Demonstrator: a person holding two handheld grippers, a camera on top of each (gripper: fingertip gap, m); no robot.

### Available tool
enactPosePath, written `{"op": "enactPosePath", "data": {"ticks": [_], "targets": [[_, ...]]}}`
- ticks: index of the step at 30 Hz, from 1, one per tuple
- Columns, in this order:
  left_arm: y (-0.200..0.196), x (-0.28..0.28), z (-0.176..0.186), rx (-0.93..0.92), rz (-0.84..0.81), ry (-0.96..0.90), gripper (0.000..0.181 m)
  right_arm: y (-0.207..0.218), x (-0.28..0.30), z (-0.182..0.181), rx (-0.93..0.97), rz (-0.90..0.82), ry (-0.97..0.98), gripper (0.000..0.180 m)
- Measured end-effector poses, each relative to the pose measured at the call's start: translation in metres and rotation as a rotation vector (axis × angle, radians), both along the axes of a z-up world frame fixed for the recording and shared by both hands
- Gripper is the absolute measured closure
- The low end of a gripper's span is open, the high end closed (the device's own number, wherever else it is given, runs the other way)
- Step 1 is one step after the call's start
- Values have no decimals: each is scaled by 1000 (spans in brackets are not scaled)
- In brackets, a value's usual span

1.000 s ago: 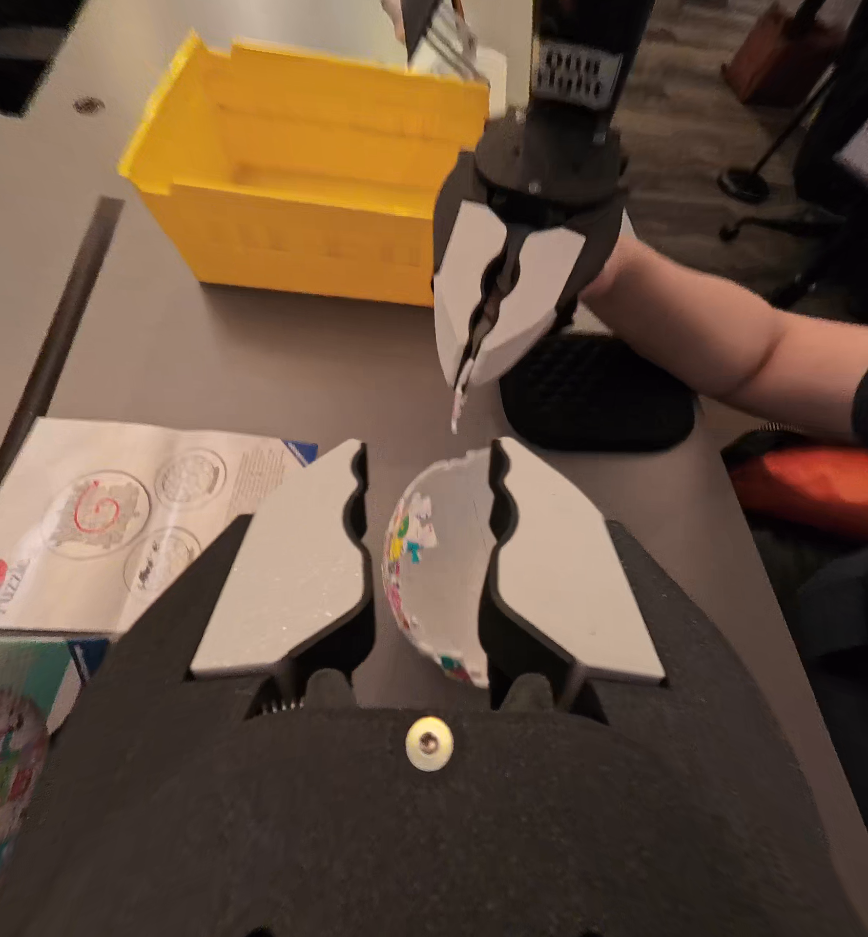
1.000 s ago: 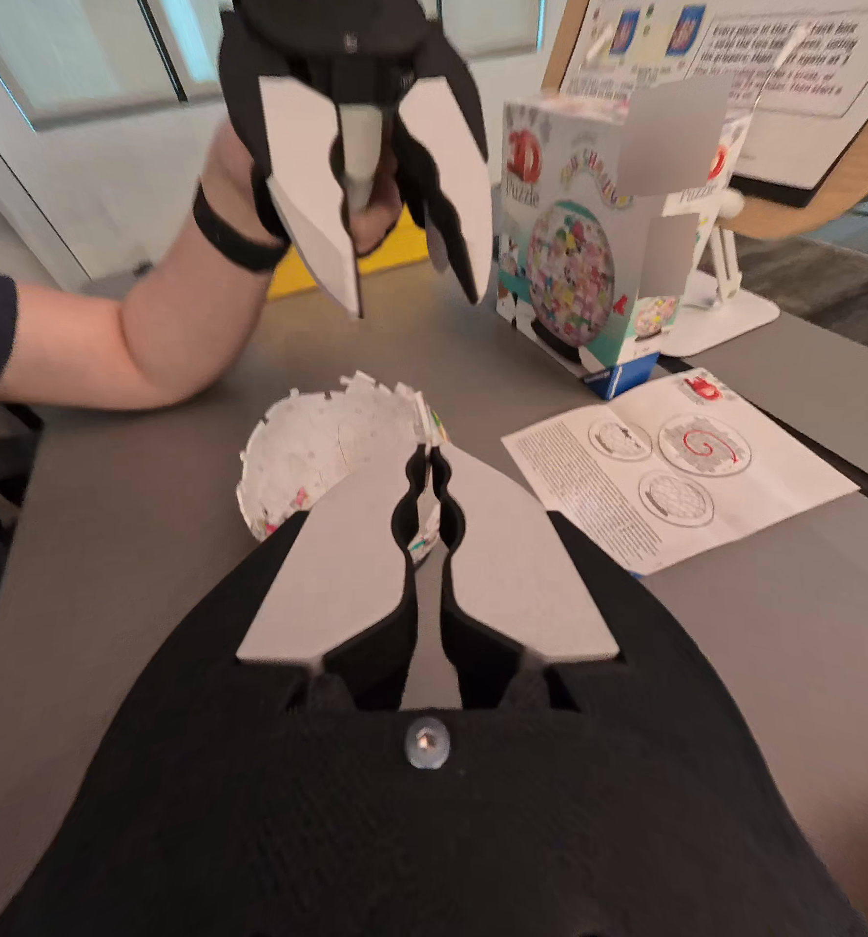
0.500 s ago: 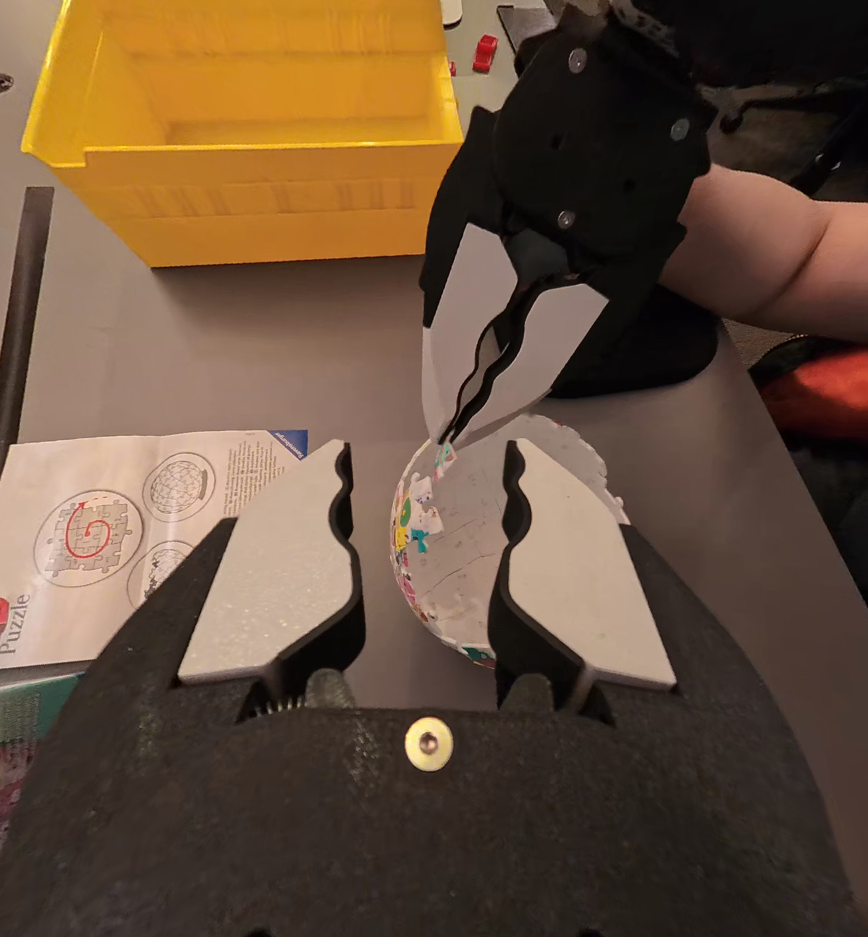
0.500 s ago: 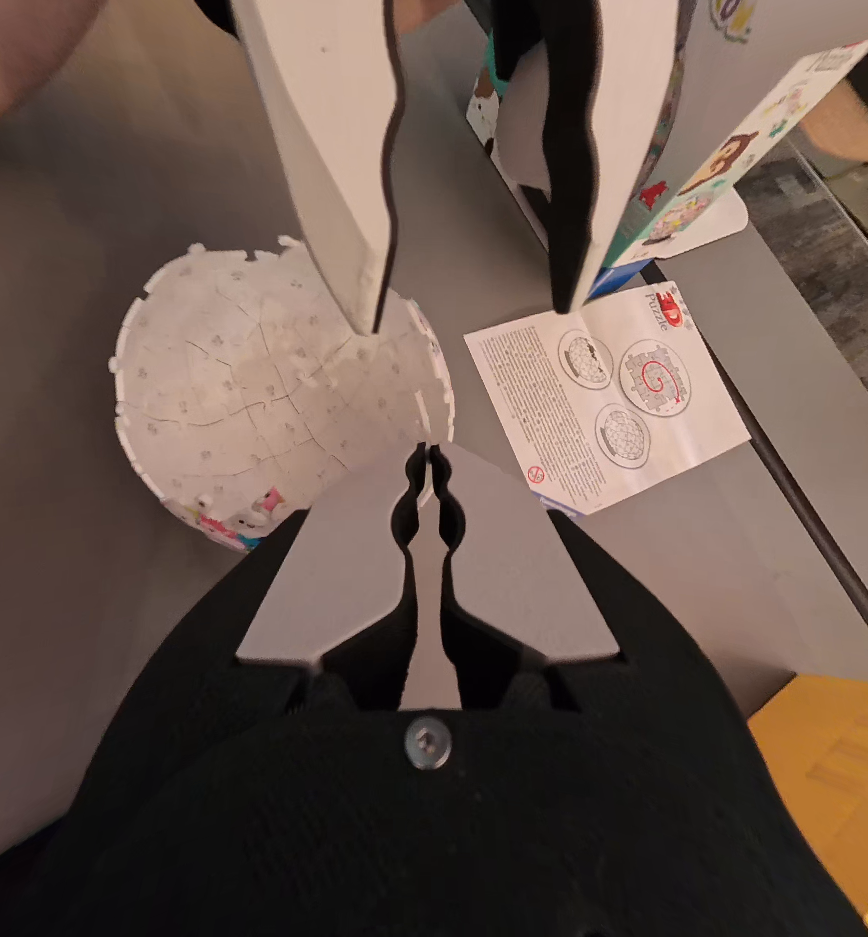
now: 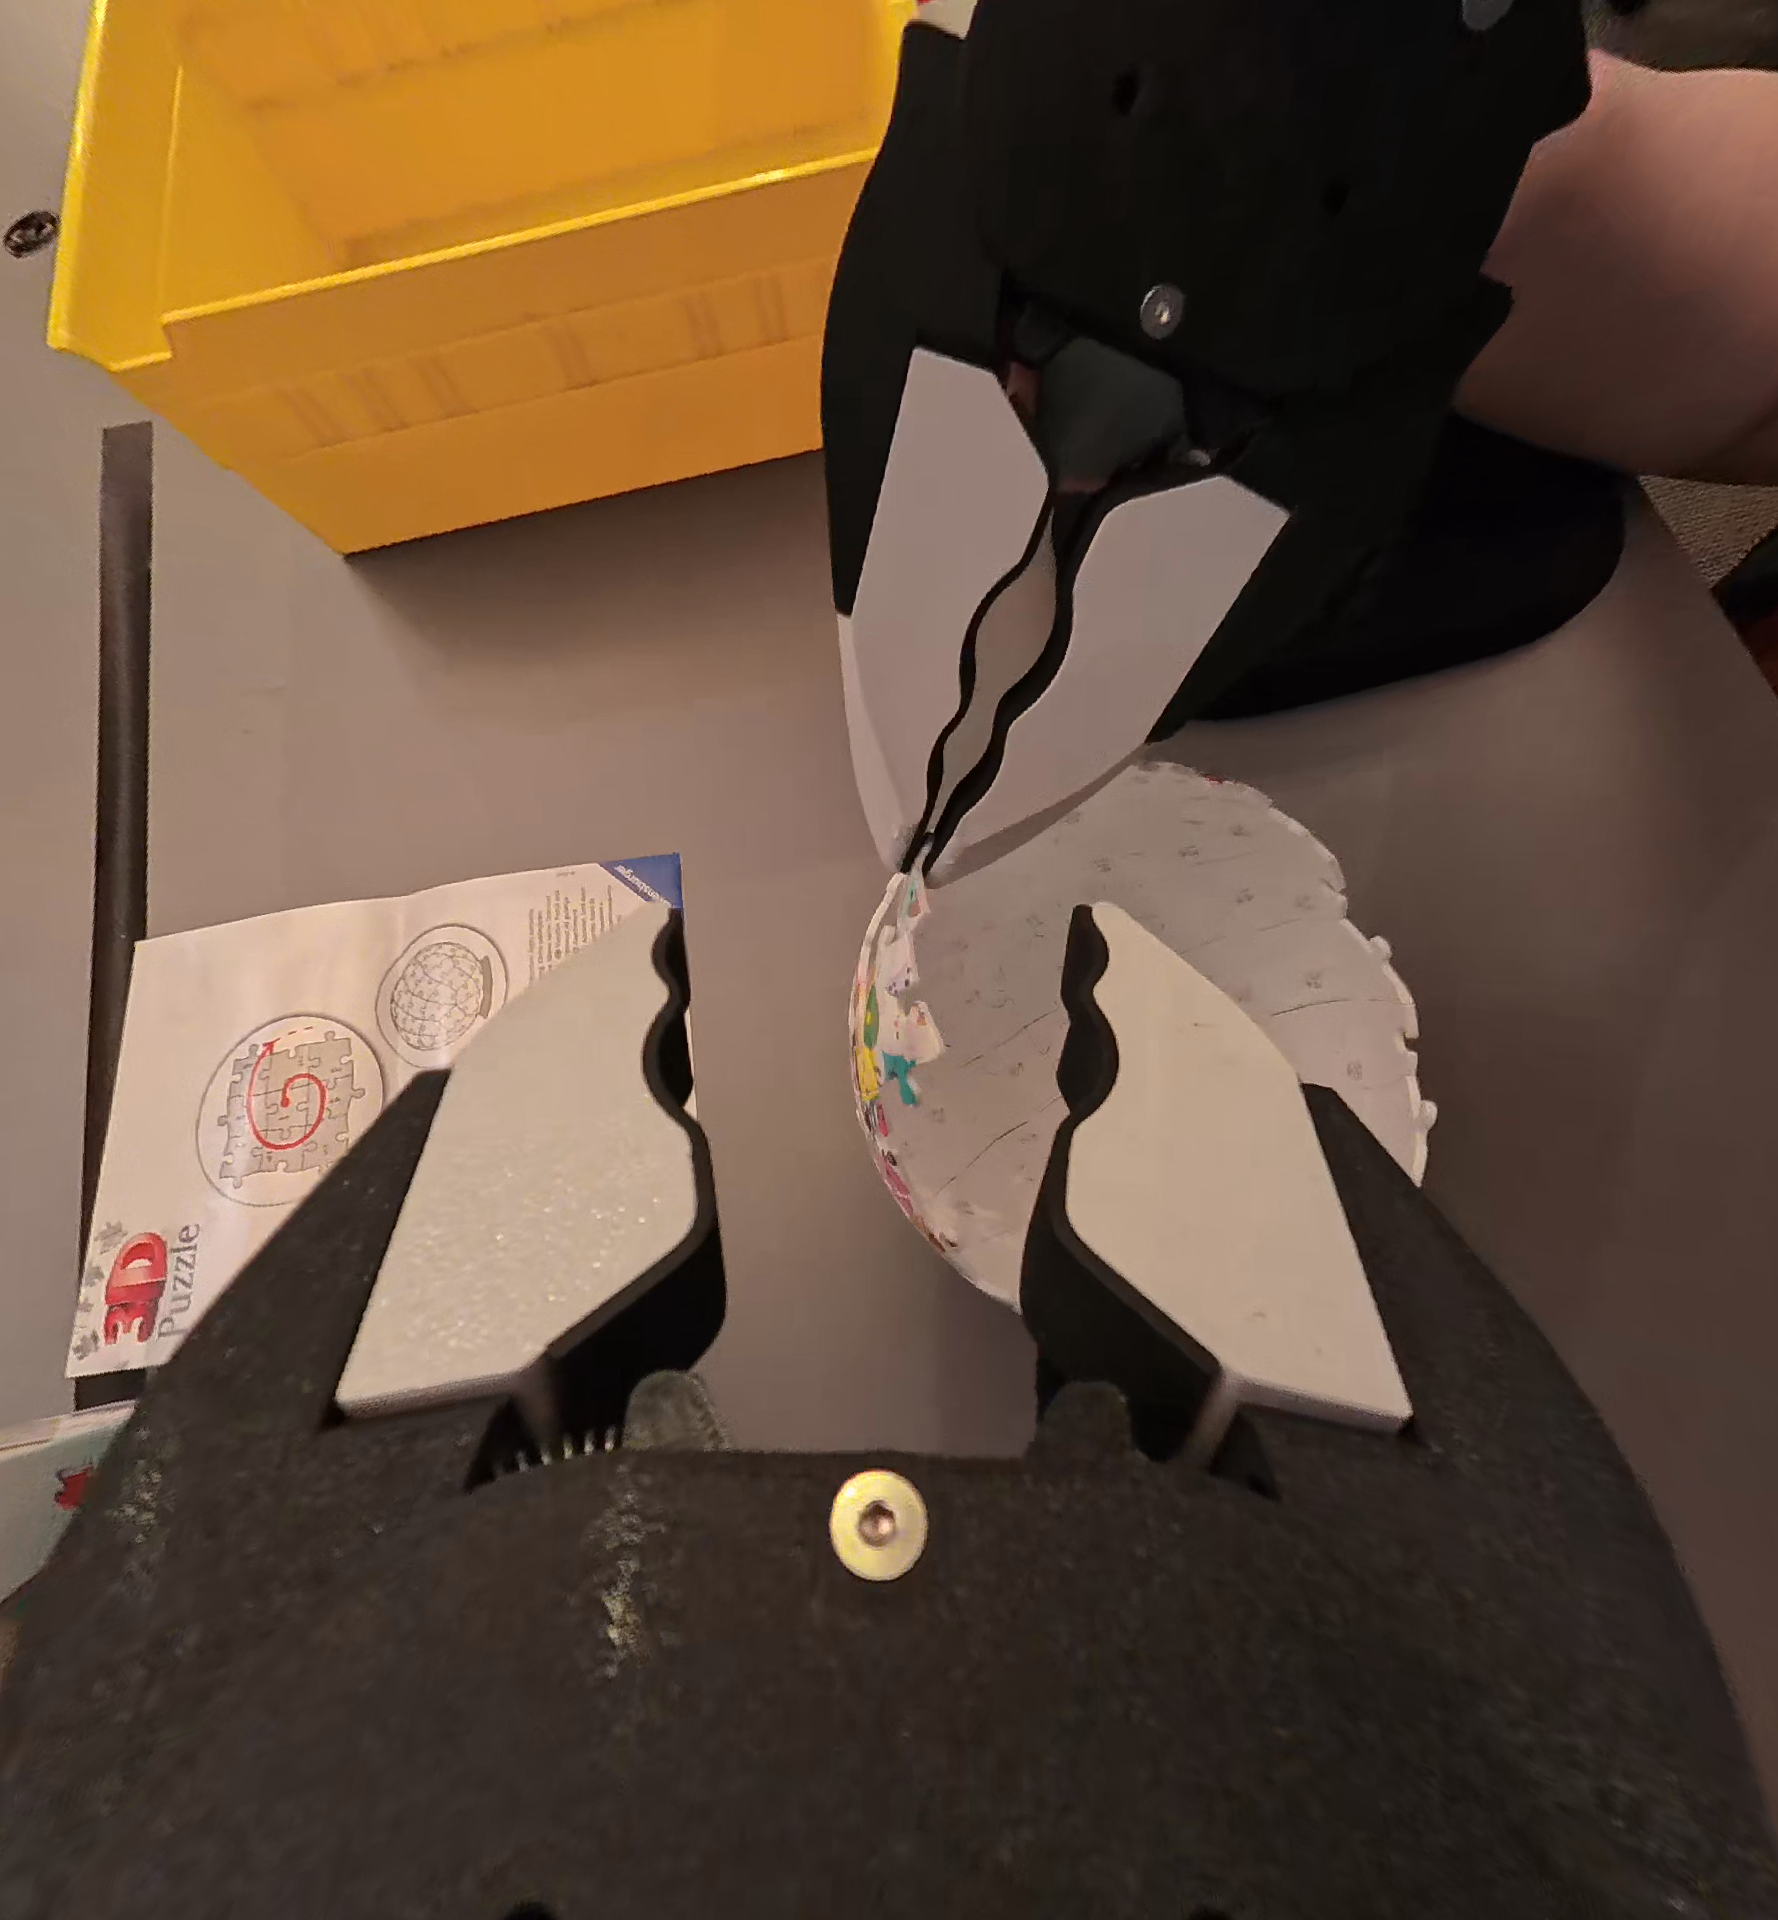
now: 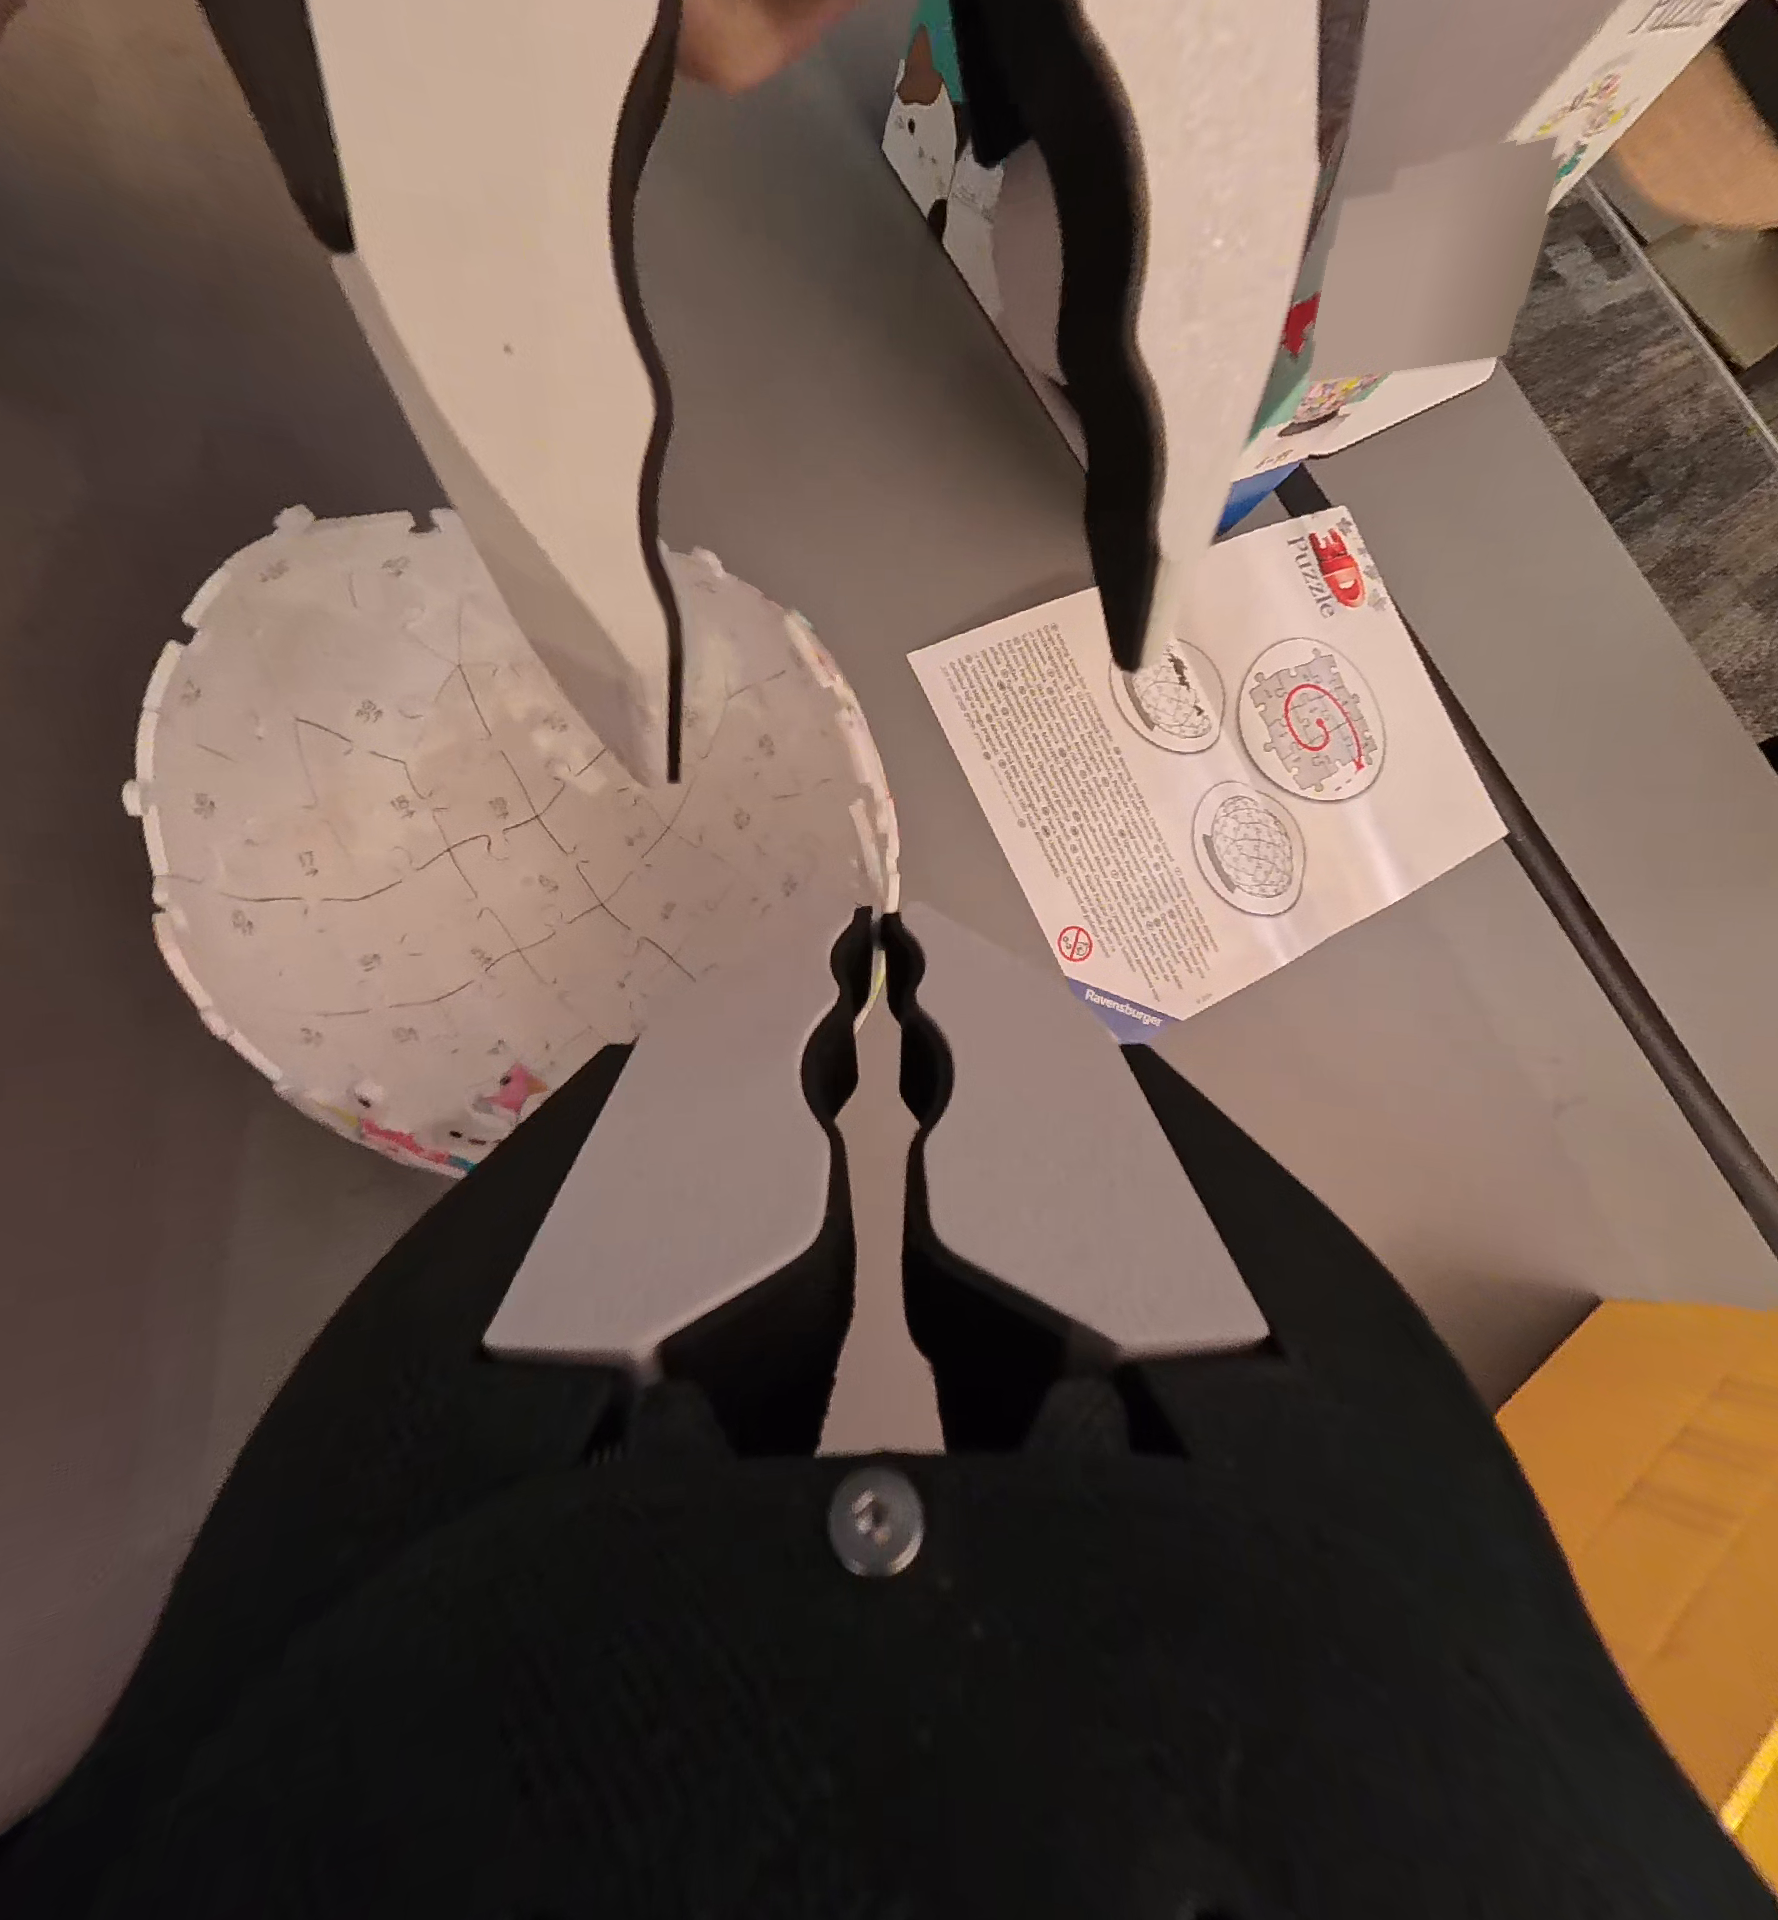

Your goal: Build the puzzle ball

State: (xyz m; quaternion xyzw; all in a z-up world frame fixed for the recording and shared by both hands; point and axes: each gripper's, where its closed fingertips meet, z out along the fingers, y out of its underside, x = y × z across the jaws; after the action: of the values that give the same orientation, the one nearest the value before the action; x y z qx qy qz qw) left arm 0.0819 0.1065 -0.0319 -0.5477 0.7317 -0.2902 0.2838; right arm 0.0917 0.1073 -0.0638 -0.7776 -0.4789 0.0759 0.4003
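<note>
— Left wrist view?
— Left gripper (image 5: 874, 925) spread wide, straddling the half-built puzzle ball's (image 5: 1155, 997) jagged white shell near the grey table's (image 5: 511, 707) right edge.
— Right wrist view?
— Right gripper (image 6: 877, 916) pinched a small piece (image 6: 874, 971) at the bowl's rim.

My left gripper (image 5: 874, 935) has its jaws spread wide, both grey fingers (image 5: 542, 1164) pointing forward and down. My right gripper (image 6: 877, 920) faces it from the opposite side, tilted steeply downward, its jaws pressed nearly together so the wavy inner edges almost meet at the tips. Its tips sit just ahead of my left gripper's open gap. A bare forearm (image 5: 1685, 301) extends behind the right gripper.
</note>
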Motion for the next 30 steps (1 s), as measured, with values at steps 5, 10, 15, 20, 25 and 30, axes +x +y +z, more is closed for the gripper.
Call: {"op": "enactPosePath", "data": {"ticks": [5, 10, 15, 20, 25, 30], "targets": [[2, 2, -1, -8, 17, 1, 107, 1, -1, -2, 1, -5, -15, 177], [1, 2, -4, 10, 9, 7, 106, 1, 0, -2, 7, -14, -15, 176], [3, -8, 21, 24, 22, -100, 117, 1, 0, -1, 15, -12, 0, 177], [-1, -23, 98, 70, 33, -508, 118, 0, 0, 1, 11, -8, 15, 177], [1, -26, 98, 209, 67, -552, 121, 0, -1, 2, 8, -5, 23, 177], [-12, -20, 41, 233, 29, -235, 131, 1, -2, 0, -1, 2, 20, 177]]}}
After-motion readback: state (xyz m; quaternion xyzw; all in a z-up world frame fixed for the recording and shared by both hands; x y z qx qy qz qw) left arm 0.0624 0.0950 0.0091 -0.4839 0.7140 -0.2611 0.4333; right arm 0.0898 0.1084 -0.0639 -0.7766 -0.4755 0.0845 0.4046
